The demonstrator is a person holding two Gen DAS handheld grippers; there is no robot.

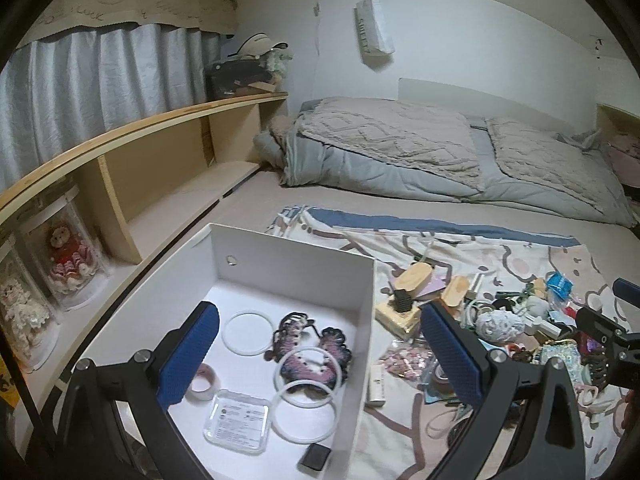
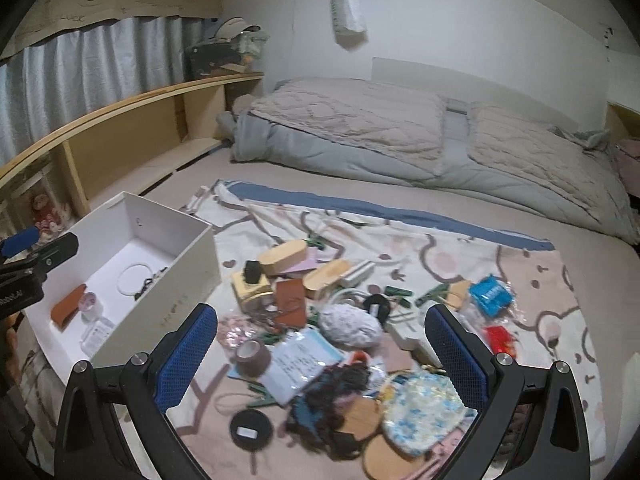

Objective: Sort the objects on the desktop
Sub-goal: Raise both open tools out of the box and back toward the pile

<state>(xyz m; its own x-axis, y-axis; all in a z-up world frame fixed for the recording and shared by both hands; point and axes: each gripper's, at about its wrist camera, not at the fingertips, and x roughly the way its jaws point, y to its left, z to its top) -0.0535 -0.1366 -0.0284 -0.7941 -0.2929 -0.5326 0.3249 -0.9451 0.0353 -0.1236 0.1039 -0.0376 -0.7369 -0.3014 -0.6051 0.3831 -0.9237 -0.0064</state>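
Here the left claw (image 1: 320, 356) hangs with its blue-padded fingers spread wide and nothing between them, poised over the near end of the white box (image 1: 294, 248); the right claw (image 2: 322, 354) is likewise wide open and empty, hovering above the heap of small things just right of that box. Inside the box, seen from the left wrist view, lie three white rings (image 1: 247, 333), a dark pink-and-black crocheted piece (image 1: 316, 354), a roll of clear tape (image 1: 205, 382), a clear flat case (image 1: 237, 420) and a small black square (image 1: 316, 457) by the near wall. The right wrist view also shows a brown leather piece (image 2: 69, 305) in the box, near its left wall. To the right of the box, the patterned blanket (image 2: 400, 236) carries the unsorted pile: a brown tape roll (image 2: 253, 356), a grey-white bundle (image 2: 351, 325), a round black disc (image 2: 251, 428), a floral pouch (image 2: 424, 406), a blue packet (image 2: 490, 294), a red packet (image 2: 500, 338) and wooden oval pieces (image 2: 282, 260). Beyond the box, folded quilts (image 1: 400, 148) lie on the bed; left of the box a wooden shelf (image 1: 120, 136) holds dolls in clear cases (image 1: 70, 256).
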